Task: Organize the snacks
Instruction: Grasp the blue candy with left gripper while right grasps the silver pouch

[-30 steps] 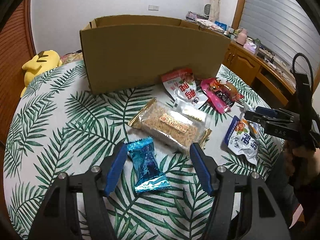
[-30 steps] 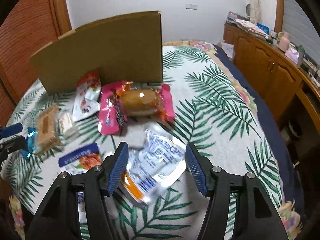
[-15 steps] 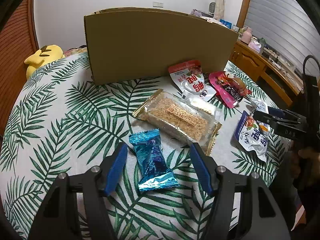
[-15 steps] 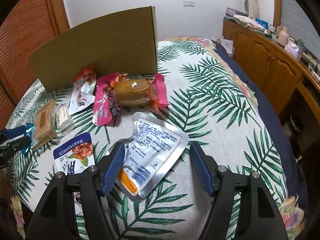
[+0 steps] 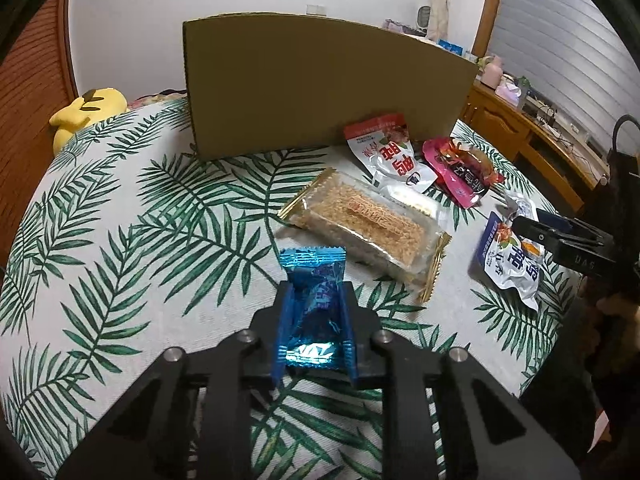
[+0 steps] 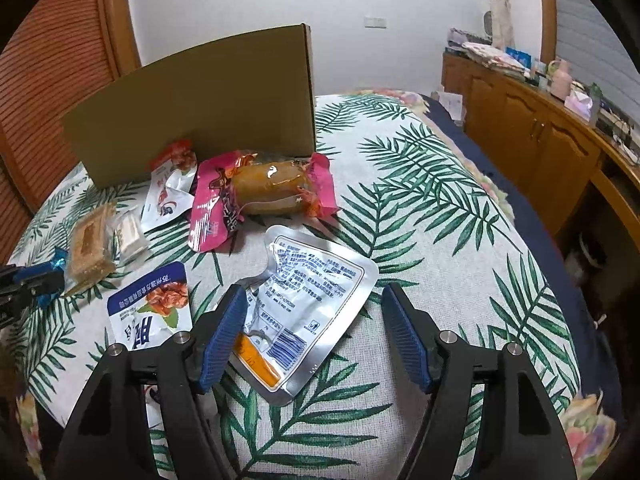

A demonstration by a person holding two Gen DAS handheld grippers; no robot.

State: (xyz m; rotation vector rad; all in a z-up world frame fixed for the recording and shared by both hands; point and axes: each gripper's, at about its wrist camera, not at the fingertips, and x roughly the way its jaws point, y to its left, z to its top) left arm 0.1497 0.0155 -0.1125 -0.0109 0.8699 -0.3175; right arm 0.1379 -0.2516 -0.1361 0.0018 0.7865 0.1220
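My left gripper (image 5: 314, 296) is shut on a blue foil candy packet (image 5: 314, 304), held just above the leaf-print tablecloth. A brown cardboard box (image 5: 320, 84) stands at the back of the table. My right gripper (image 6: 312, 308) is open over a silver foil pouch (image 6: 308, 300) lying flat; its left finger (image 6: 224, 332) rests on the pouch's edge. Snacks lie between: a clear-wrapped rice cracker bar (image 5: 368, 228), a red-and-white pouch (image 5: 384, 156), a pink-wrapped bun (image 6: 268, 188) and a blue-and-white pouch (image 6: 152, 304).
A yellow plush toy (image 5: 88, 112) sits at the table's far left edge. Wooden cabinets (image 6: 540, 136) with clutter run along the right wall. The right gripper shows at the right of the left wrist view (image 5: 560, 236). The table edge drops off near the right.
My left gripper has closed on the blue candy packet, which lay loose between its open fingers before. My right gripper has drawn back slightly over the silver pouch and stays open.
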